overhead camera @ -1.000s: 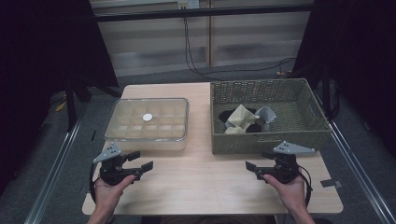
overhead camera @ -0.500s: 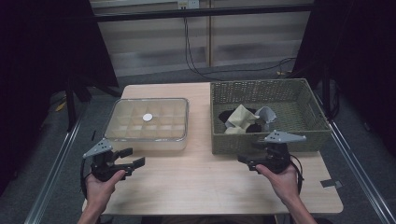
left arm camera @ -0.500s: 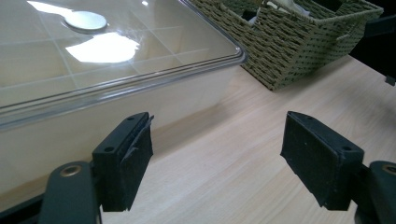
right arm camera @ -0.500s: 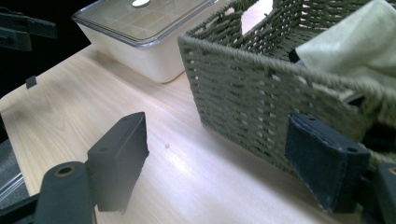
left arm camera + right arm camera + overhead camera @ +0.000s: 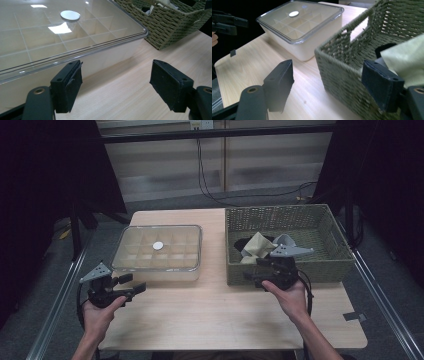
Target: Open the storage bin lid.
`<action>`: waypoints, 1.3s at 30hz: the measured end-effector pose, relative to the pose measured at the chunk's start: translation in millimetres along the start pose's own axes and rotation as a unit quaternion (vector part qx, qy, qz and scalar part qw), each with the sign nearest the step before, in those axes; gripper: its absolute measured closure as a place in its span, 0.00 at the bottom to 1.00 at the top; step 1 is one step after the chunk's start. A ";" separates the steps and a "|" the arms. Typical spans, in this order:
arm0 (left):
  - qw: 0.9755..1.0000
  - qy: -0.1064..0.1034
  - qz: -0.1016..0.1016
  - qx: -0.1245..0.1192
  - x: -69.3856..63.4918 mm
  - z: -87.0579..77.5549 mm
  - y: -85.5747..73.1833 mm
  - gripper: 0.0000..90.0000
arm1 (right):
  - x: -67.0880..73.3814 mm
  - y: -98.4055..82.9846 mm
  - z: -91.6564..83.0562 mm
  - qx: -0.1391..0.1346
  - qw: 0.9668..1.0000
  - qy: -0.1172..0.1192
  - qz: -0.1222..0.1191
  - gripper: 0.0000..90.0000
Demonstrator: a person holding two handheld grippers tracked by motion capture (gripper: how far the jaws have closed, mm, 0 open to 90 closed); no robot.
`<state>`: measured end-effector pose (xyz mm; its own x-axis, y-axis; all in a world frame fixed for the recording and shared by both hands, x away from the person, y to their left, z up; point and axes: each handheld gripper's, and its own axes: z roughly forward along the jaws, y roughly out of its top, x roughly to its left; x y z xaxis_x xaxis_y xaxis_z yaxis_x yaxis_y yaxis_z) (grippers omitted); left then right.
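Note:
A clear lidded box (image 5: 157, 252) with several compartments sits left of centre, a white disc (image 5: 158, 245) on its lid. A wicker basket (image 5: 310, 267) on the right holds a pale green cloth (image 5: 257, 245), a grey cloth (image 5: 286, 240) and something black. My left gripper (image 5: 131, 283) is open and empty at the box's (image 5: 50, 45) near left corner. My right gripper (image 5: 254, 274) hovers at the basket's front wall. Its jaws have just been closing but still stand apart. The basket's corner (image 5: 342, 67) lies beyond them, ungripped.
The wooden table (image 5: 225, 315) has bare room in front of box and basket. A dark piece of tape (image 5: 352, 316) lies near its right edge. Metal rails run along both sides, and cables lie on the floor behind.
My left hand has shifted left toward the table's edge. My right hand has risen and moved forward and left, up to the basket's front wall.

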<state>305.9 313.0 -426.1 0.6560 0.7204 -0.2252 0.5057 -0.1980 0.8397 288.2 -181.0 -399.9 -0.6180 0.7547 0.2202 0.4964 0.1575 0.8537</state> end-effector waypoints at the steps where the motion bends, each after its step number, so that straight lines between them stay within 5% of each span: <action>1: 1.000 0.000 -0.002 0.002 1.4 0.1 1.1 0.28 | 0.2 2.2 2.4 0.001 1.000 0.002 0.000 0.29; 28: 1.000 0.020 0.006 0.008 40.4 -0.6 28.0 0.33 | -0.4 49.4 64.5 0.027 0.999 0.027 -0.022 0.39; 32: 1.000 0.021 0.006 0.014 43.9 0.8 30.4 0.32 | -5.7 52.7 76.8 0.029 0.999 0.031 -0.007 0.40; 39: 0.999 0.031 -0.003 0.018 53.1 2.9 39.6 0.32 | 3.6 74.0 99.4 0.035 0.998 0.041 -0.020 0.40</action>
<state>362.4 341.5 -406.2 0.6181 0.7609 -0.1976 0.5301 -0.2178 0.8195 383.4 -103.4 -382.9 -0.6844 0.6931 0.2260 0.5094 0.2329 0.8284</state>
